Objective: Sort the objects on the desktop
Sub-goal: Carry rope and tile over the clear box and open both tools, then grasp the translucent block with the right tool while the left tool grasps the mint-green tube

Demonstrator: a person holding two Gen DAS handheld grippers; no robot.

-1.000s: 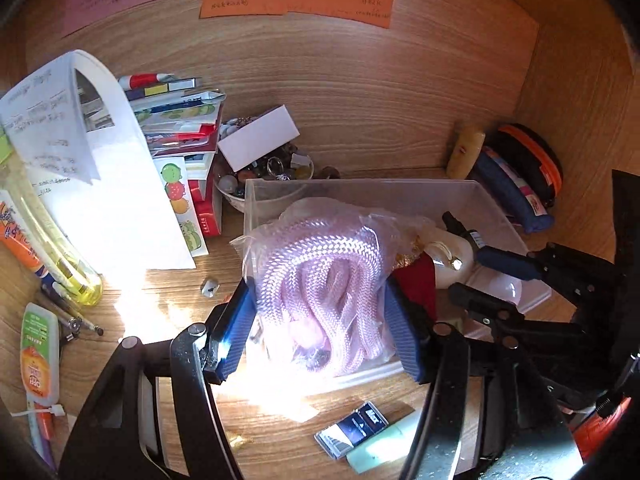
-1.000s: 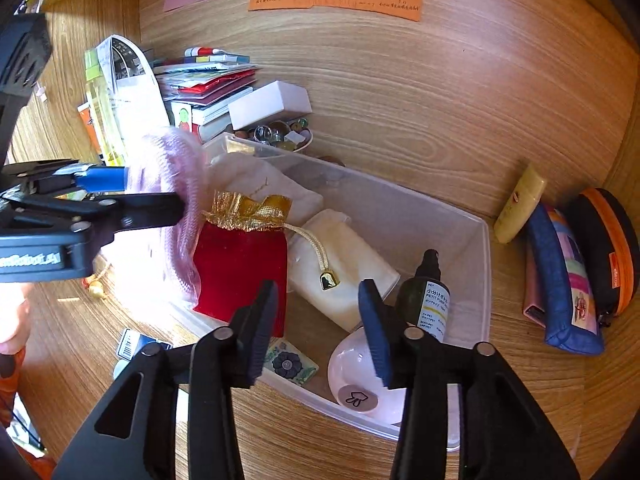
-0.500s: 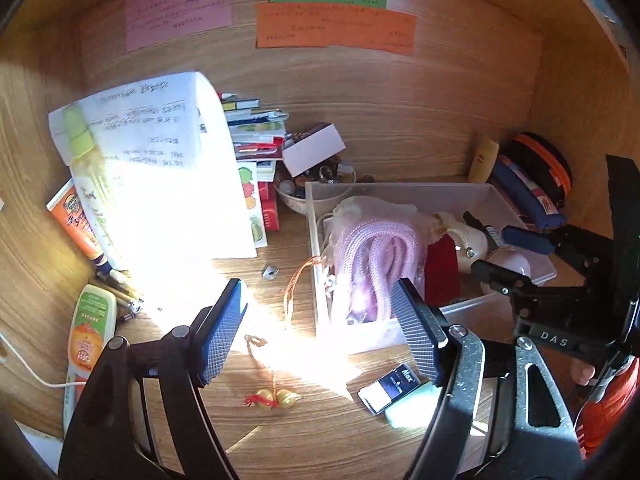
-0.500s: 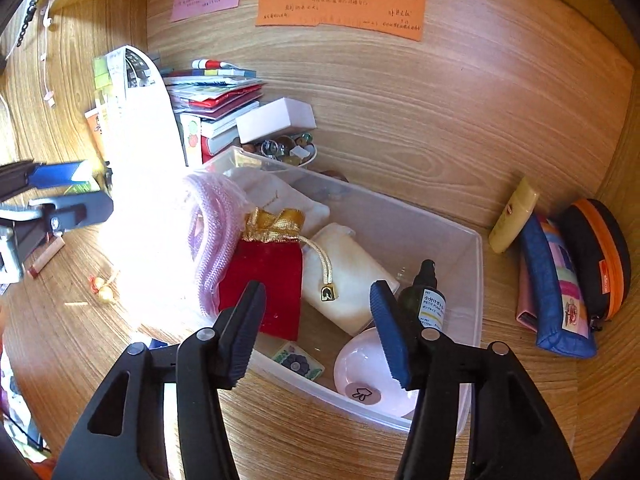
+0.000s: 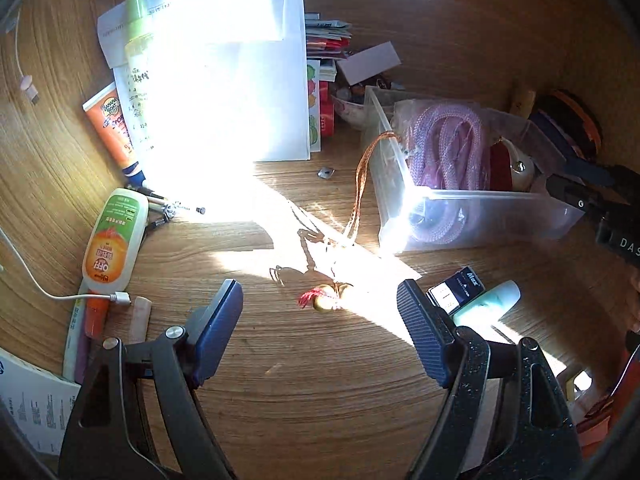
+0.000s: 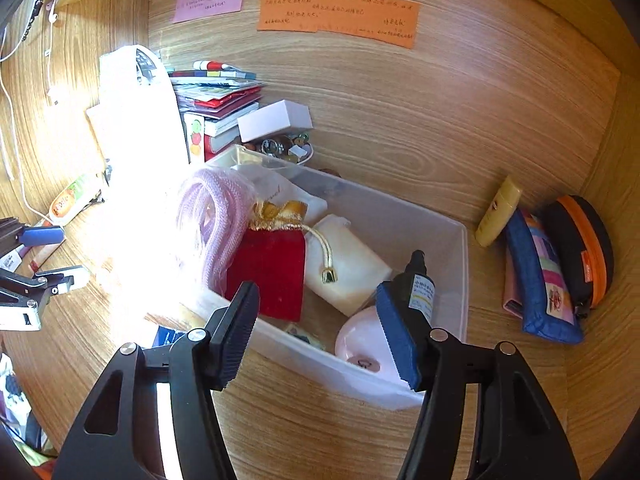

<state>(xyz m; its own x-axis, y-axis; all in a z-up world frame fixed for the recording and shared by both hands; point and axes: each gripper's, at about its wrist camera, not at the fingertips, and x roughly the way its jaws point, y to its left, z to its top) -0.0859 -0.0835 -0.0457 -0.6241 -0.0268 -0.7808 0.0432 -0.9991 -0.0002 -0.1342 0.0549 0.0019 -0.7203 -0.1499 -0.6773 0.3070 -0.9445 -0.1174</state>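
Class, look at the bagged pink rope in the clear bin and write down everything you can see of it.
The pink rope is a thick braided cord, coiled in loops inside a thin, crinkled clear plastic bag. It stands on edge at the left end of the clear plastic bin, rising above the rim. It leans against the red velvet pouch. Neither gripper touches it. Sun glare washes out one side.

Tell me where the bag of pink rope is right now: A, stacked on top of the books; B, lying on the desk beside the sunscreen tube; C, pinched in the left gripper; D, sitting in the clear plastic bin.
D: the bag of pink rope sits inside the clear plastic bin next to the red pouch, while the left gripper stands open over bare desk.
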